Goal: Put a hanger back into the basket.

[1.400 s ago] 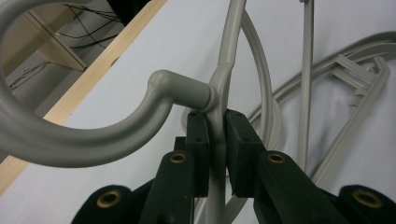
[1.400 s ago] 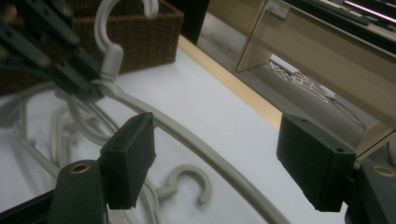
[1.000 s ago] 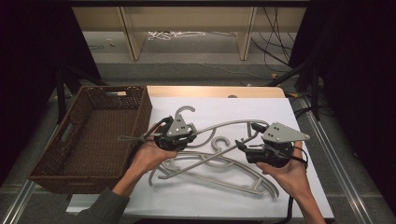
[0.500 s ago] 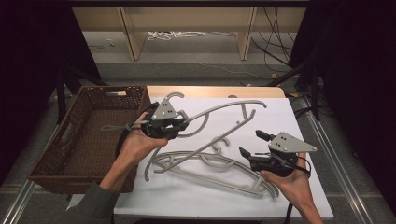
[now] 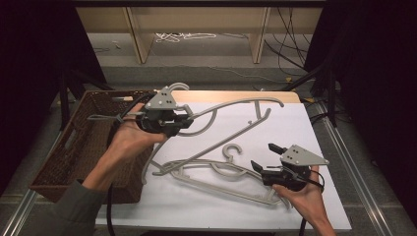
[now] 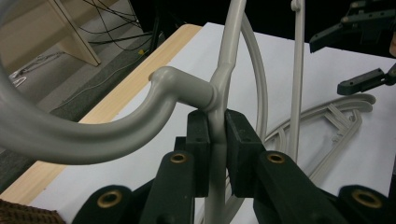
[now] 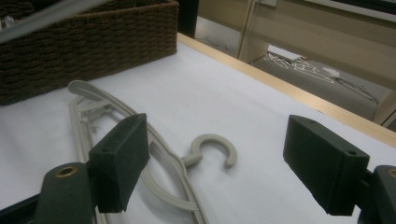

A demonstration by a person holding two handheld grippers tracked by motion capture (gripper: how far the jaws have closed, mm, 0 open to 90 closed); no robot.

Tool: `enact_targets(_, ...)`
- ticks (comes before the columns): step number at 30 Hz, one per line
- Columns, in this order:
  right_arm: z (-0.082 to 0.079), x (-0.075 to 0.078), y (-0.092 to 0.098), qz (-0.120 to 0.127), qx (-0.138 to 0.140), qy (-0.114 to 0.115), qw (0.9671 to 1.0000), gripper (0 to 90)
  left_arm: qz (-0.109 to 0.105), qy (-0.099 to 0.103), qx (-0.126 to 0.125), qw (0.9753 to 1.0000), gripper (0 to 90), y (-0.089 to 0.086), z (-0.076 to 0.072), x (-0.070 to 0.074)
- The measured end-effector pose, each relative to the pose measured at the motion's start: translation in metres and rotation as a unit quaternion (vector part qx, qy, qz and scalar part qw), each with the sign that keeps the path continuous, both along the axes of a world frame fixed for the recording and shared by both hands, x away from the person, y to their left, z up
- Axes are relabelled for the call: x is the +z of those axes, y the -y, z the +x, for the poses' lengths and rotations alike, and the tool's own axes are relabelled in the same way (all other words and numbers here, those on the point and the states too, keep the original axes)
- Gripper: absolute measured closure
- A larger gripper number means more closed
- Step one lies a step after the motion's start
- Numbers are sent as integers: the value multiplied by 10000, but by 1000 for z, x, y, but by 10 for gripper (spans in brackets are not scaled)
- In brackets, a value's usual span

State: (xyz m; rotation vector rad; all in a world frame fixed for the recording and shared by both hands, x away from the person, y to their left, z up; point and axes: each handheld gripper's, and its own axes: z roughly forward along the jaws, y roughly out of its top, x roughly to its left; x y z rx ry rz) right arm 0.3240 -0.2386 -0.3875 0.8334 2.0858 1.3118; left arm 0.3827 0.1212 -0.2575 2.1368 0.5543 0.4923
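left gripper [image 5: 189, 123]: clamped on raised hanger [image 5: 231, 105] just below its hook, lifted off table [image 5: 305, 128], basket [image 5: 74, 147] beside | right gripper [image 5: 263, 157]: jaws wide apart, nothing between, low over table | 2nd hanger [image 5: 216, 172]: flat on table just ahead of right jaws, hook [image 7: 212, 147] between them

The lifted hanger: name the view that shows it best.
The high view: the lifted hanger shows whole there, held up by the left gripper beside the basket. The left gripper view gives a close look at its neck clamped between the jaws. The right gripper view shows the hanger on the table.
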Motion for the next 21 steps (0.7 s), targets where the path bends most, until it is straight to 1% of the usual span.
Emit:
enact_targets(1,0,-1,-1,35,-24,8,10000,230,20,27,26,10000,810,-3,1,3)
enact_targets(2,-1,-2,0,-14,-11,-41,10000,229,25,37,62,10000,810,-7,2,5)
enact_targets(3,-1,-4,-1,28,-10,0,10000,229,33,53,114,9999,810,-12,3,8)
enact_targets(4,-2,-5,0,2,26,-64,10000,227,40,77,164,9998,810,-16,4,10)
enact_targets(8,-2,-9,-1,0,57,-94,9999,224,13,145,434,9990,810,-39,9,17)
enact_targets(9,-2,-9,-1,-5,56,-120,9999,225,13,145,434,9990,811,-39,9,17)
enact_targets(10,-2,-10,-1,6,53,-119,9999,225,47,173,630,9978,810,-52,12,21)
enact_targets(11,-1,-11,-1,3,32,-102,9999,224,162,148,702,9973,811,-60,14,23)
enact_targets(12,-1,-11,-1,3,32,-102,9999,224,162,148,702,9973,811,-60,14,23)
enact_targets(13,-2,-11,-1,-35,40,-172,9998,224,124,163,900,9957,811,-73,18,24)
enact_targets(14,-1,-13,-2,-13,60,-168,9998,224,172,151,1009,9946,811,-79,19,25)
enact_targets(15,-1,-14,-2,9,43,-150,9999,224,220,164,1088,9937,811,-86,20,25)
enact_targets(16,-1,-14,-2,-10,59,-197,9998,224,281,153,1140,9930,811,-93,21,25)
enact_targets(17,-1,-14,-2,-31,57,-198,9998,224,281,153,1140,9930,811,-93,21,25)
enact_targets(18,-1,-14,-3,-48,51,-196,9998,224,251,161,1285,9913,811,-103,24,23)
enact_targets(19,0,-16,-4,-12,35,-160,9999,224,314,145,1357,9902,811,-108,24,23)
enact_targets(20,0,-15,-3,-52,78,-204,9997,224,325,145,1407,9894,811,-113,25,22)
enact_targets(21,0,-15,-3,-52,78,-204,9997,224,325,145,1407,9894,811,-113,25,22)
